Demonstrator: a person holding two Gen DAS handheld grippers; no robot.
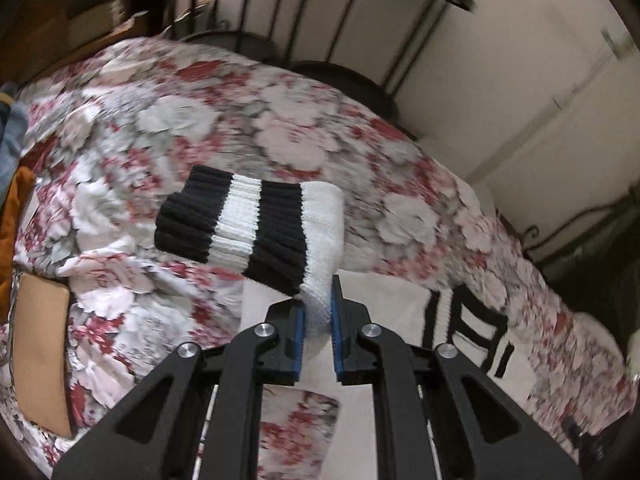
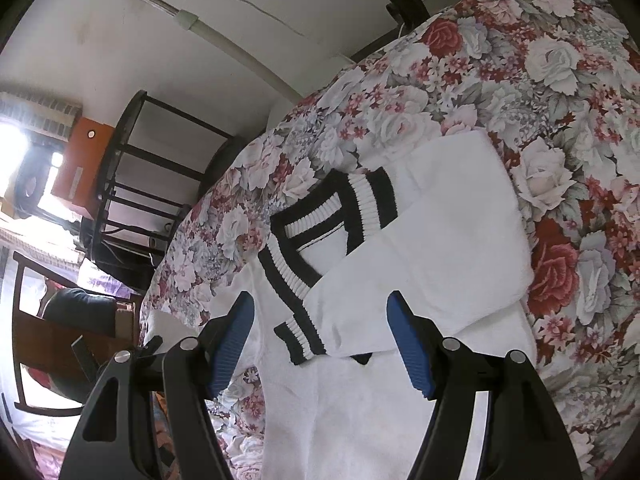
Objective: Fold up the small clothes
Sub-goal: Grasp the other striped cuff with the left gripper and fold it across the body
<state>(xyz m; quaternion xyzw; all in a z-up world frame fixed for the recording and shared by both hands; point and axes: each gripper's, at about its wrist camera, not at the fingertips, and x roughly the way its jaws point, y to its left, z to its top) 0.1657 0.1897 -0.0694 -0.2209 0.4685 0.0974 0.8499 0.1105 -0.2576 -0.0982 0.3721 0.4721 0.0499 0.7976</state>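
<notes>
The left gripper [image 1: 319,312], tilted down, has its jaws clamped on the white sweater's sleeve [image 1: 256,224], lifted above the floral bed [image 1: 160,128]. The right gripper [image 2: 320,340] hovers, jaws apart, over the sweater's body [image 2: 440,240] lying on the bed.

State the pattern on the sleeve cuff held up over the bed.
Black and white stripes on the cuff, clearest in the left wrist view.

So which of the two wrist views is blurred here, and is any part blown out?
Left wrist view: the floral bedspread is smeared by motion, while the left tool and the striped sleeve cuff it grips stay sharp. Right wrist view: crisp throughout, but the window area at the left edge is blown out.
</notes>
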